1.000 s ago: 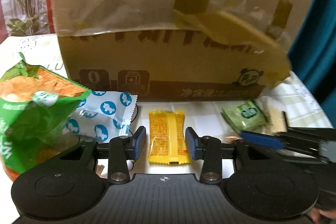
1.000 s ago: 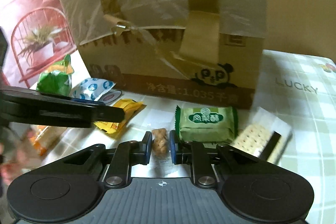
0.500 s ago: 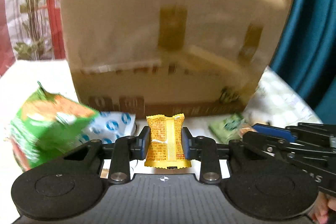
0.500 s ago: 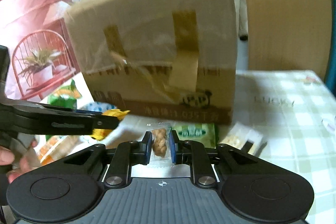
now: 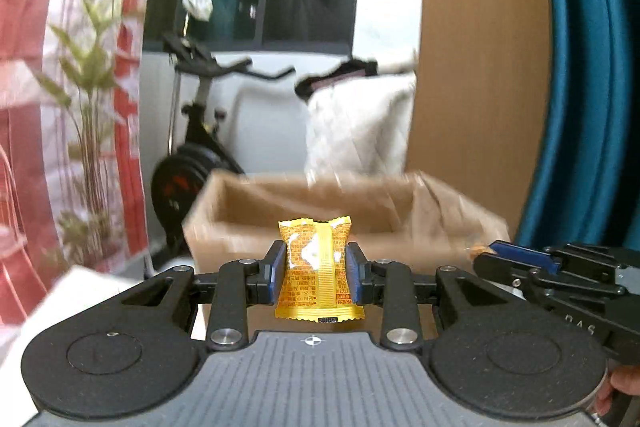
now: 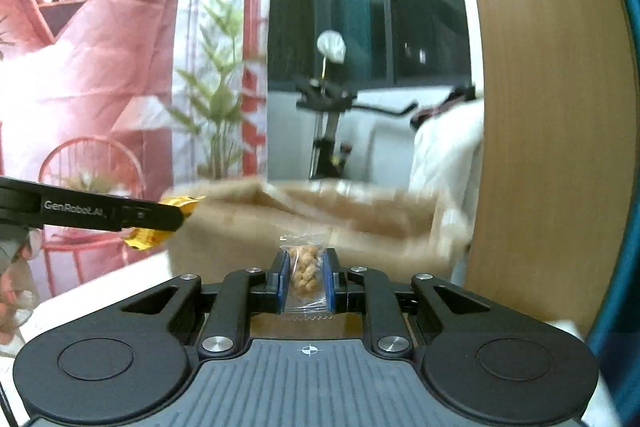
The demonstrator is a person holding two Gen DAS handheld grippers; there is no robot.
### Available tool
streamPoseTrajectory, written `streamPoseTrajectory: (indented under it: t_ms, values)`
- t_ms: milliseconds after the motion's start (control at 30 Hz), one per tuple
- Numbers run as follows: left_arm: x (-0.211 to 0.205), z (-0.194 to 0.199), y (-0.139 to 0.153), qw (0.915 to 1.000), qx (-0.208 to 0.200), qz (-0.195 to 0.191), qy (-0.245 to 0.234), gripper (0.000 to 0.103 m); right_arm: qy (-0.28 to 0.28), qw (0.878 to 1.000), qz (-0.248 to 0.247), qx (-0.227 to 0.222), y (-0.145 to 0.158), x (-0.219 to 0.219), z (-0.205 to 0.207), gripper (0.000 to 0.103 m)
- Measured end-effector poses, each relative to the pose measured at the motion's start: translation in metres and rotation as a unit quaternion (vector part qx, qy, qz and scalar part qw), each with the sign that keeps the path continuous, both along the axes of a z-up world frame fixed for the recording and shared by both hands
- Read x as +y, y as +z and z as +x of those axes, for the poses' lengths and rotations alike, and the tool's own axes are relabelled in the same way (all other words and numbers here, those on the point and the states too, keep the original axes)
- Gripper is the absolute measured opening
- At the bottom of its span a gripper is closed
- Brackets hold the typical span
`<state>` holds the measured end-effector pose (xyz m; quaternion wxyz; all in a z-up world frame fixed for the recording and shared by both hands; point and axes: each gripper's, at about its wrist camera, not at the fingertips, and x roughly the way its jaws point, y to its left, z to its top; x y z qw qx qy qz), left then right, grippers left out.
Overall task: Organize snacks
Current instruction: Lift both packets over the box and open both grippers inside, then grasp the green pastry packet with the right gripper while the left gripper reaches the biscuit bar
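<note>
My left gripper (image 5: 315, 269) is shut on a yellow snack packet (image 5: 318, 267), held upright just in front of the open top of the cardboard box (image 5: 320, 203). My right gripper (image 6: 305, 277) is shut on a small clear packet of brown twisted snack (image 6: 305, 269), also level with the cardboard box rim (image 6: 340, 195). In the left wrist view the right gripper (image 5: 484, 251) reaches in from the right. The left gripper (image 6: 180, 213) comes in from the left of the right wrist view, with the yellow packet (image 6: 146, 237) in it. The box's inside looks bare where it shows.
Behind the box stand an exercise bike (image 5: 200, 131), a white bag (image 5: 360, 131) and a wooden panel (image 5: 480, 47), with a teal curtain (image 5: 592, 87) at the right. A pink printed backdrop (image 6: 100, 67) hangs at the left. A white table corner (image 5: 76, 291) shows low left.
Both grippers rose from the tabletop to the box's open top and tilted up. The left closed on the yellow packet and lifted it; the right carried up its clear packet. The table snacks left view.
</note>
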<state>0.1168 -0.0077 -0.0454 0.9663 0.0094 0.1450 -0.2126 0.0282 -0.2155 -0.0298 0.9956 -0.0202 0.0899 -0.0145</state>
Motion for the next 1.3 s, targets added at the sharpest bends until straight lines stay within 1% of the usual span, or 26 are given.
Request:
streamPoseTrajectory:
  t_ms: [100,200,333,433,467,500,533,567,600,667,700,767,900,967,1033,1100,1300]
  values:
    - [-0.002,0.028,0.016,0.9999,-0.003,-0.001,0.011,0.033,-0.013,1.000,-0.006,0.003,0.018,-0.018,0.028,0.016]
    - [-0.006,0.060,0.018,0.9996,0.009,0.010,0.026,0.033,-0.030,0.999,0.012,0.026,0.028,-0.041,0.061,0.016]
    - [-0.007,0.090,0.009,0.9974,0.041,0.036,0.047,0.033,-0.058,0.996,0.016,0.063,0.024,-0.053,0.094,0.016]
    - [-0.010,0.107,-0.002,0.9953,0.065,0.052,0.050,0.034,-0.074,0.993,0.032,0.087,0.012,-0.058,0.103,0.017]
    - [-0.011,0.109,-0.005,0.9950,0.070,0.054,0.046,0.036,-0.080,0.992,0.036,0.093,0.007,-0.058,0.103,0.018]
    - [-0.009,0.107,-0.007,0.9952,0.069,0.054,0.045,0.042,-0.083,0.991,0.038,0.095,0.005,-0.059,0.102,0.019]
    - [-0.009,0.106,-0.007,0.9954,0.067,0.053,0.043,0.047,-0.083,0.991,0.039,0.093,0.002,-0.058,0.098,0.025]
    - [-0.008,0.104,-0.008,0.9956,0.069,0.051,0.037,0.059,-0.081,0.992,0.040,0.091,0.000,-0.056,0.095,0.034]
    - [-0.006,0.100,-0.008,0.9959,0.070,0.048,0.031,0.071,-0.078,0.992,0.039,0.087,-0.001,-0.055,0.092,0.036]
    - [-0.004,0.093,-0.006,0.9963,0.061,0.051,0.033,0.081,-0.071,0.994,0.041,0.078,-0.002,-0.052,0.081,0.042]
    - [-0.004,0.089,-0.006,0.9960,0.058,0.056,0.039,0.084,-0.066,0.994,0.046,0.072,-0.002,-0.050,0.077,0.044]
    - [-0.002,0.084,-0.004,0.9957,0.052,0.064,0.043,0.085,-0.063,0.995,0.052,0.060,0.002,-0.049,0.066,0.061]
    - [0.003,0.071,0.000,0.9955,0.053,0.063,0.047,0.088,-0.056,0.995,0.058,0.051,0.004,-0.040,0.053,0.069]
    - [0.009,0.063,0.002,0.9963,0.051,0.052,0.044,0.088,-0.054,0.996,0.060,0.047,0.004,-0.036,0.045,0.076]
    - [0.013,0.055,0.003,0.9967,0.047,0.048,0.045,0.090,-0.052,0.996,0.061,0.041,0.003,-0.030,0.036,0.082]
    - [0.016,0.046,0.004,0.9965,0.048,0.047,0.049,0.093,-0.053,0.996,0.064,0.037,0.002,-0.026,0.027,0.083]
    - [0.033,0.026,-0.001,0.9965,0.057,0.036,0.050,0.093,-0.051,0.995,0.079,0.029,-0.005,-0.021,0.006,0.083]
